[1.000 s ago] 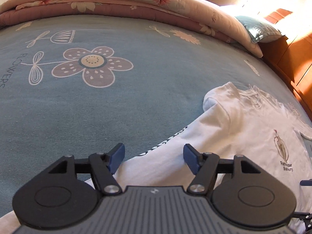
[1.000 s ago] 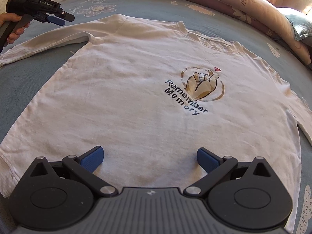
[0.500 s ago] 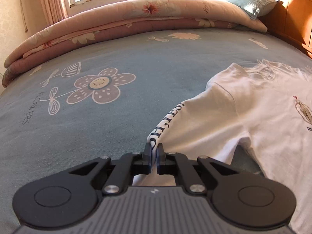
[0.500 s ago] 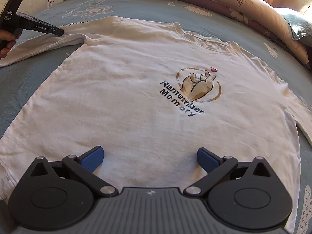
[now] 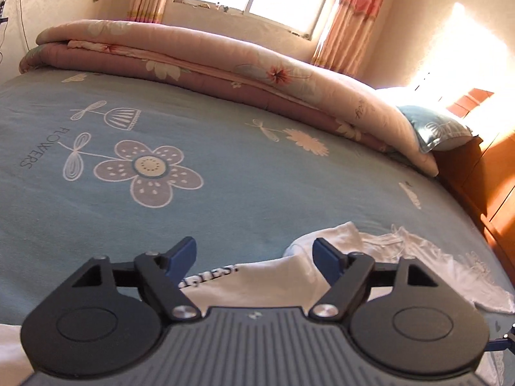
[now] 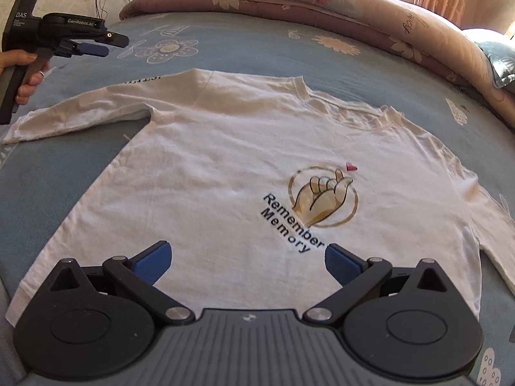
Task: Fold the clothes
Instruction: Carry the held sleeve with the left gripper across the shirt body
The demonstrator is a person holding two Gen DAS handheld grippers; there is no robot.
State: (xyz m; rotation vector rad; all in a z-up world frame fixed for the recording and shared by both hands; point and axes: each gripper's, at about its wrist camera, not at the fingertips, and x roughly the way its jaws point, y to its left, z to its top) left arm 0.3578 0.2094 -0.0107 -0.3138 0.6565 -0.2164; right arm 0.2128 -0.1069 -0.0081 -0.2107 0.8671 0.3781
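So far we see no fold made: the white shirt point(image 6: 225, 173) lies flat and face up on the bed point(image 6: 257, 48), both sleeves spread out, so all folding is left. Our left gripper point(image 5: 254, 254) hovers above the left sleeve point(image 6: 80, 112), jaws opening, nothing between them. Our right gripper point(image 6: 248, 260) hangs over the hem, tilted down, jaws wide and empty.

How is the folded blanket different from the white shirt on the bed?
The blanket is thick, pink and flowery; the shirt is thin and white with a hand picture. The blanket is folded along the bed's far edge; the shirt lies spread flat, unfolded. Both rest on the blue bed.
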